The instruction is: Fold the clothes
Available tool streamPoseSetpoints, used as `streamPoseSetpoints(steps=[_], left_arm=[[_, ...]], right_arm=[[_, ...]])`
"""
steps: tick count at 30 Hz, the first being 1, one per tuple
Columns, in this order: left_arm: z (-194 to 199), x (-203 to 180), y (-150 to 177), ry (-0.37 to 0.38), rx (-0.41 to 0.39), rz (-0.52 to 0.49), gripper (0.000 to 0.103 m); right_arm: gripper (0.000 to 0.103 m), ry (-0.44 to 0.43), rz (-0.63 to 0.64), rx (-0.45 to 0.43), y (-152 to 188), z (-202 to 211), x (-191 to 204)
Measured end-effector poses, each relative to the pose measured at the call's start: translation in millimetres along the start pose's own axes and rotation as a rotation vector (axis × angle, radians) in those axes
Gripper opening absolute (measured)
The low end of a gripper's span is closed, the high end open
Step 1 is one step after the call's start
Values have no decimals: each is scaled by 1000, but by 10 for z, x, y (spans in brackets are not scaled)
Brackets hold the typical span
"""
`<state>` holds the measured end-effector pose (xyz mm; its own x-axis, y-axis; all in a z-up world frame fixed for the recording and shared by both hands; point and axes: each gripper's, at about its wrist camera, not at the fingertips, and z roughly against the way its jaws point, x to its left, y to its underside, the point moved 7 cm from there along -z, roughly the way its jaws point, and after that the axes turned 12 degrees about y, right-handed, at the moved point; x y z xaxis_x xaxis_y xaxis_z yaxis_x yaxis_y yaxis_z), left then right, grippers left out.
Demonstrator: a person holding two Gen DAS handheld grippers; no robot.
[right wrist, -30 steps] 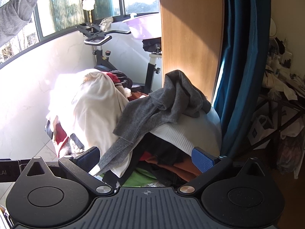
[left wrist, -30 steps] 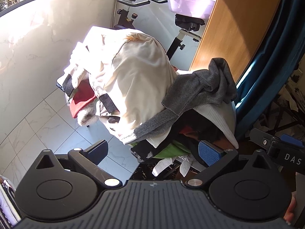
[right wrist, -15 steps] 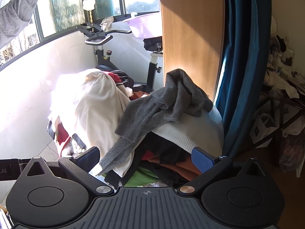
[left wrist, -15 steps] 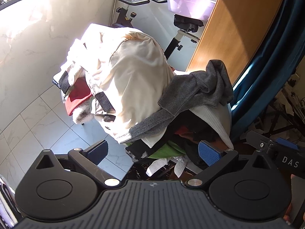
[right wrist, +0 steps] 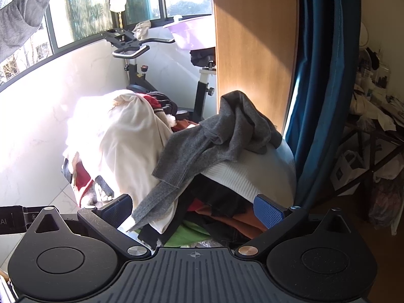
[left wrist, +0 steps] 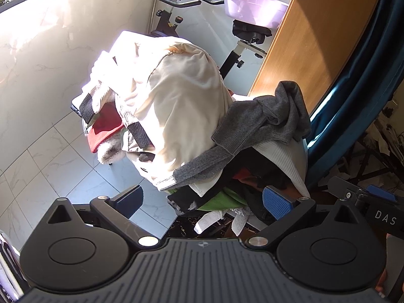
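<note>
Clothes heap [left wrist: 202, 136] is sitting unfolded, well ahead of both grippers; what is carrying it is hidden. Pulling the grey sweater [left wrist: 262, 126] lying on top may be dragging the cream garment [left wrist: 181, 106] down to the floor. Left gripper [left wrist: 202, 202] and right gripper [right wrist: 194, 209], two in all, are gaping wide, holding nothing.

Exercise bike [right wrist: 131, 50], upper centre, against the white wall. Purple basin [left wrist: 252, 2] on its saddle, top centre. Wooden panel [right wrist: 252, 63], upper right. Blue curtain [right wrist: 325, 75], right. Cluttered table [right wrist: 378, 121], far right.
</note>
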<state>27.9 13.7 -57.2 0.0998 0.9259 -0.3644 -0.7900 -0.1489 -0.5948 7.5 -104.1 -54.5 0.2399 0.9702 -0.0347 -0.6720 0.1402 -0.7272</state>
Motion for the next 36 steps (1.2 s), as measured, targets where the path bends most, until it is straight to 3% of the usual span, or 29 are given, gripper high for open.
streamPoseSetpoints(steps=[14,18,21,26,33,36], left_arm=[[4,23,-20,12,3,-3,103],[23,32,-32,9,2,-22,103],[43,59,-50,1,-2,-34,103],[131,158,-112,54,-35,-21,103],[282,379,-303,83,-94,-32,103],[278,501,-364,72,-92,-32,103]], right_arm=[[102,14,5,7,-7,2,7],[102,27,16,-32,-49,64,25],[102,2,-2,-96,-160,177,33],[102,-27,-52,-157,-309,323,9],[102,-204,-199,-205,-361,548,10],[102,-144,-184,-194,-347,549,59]])
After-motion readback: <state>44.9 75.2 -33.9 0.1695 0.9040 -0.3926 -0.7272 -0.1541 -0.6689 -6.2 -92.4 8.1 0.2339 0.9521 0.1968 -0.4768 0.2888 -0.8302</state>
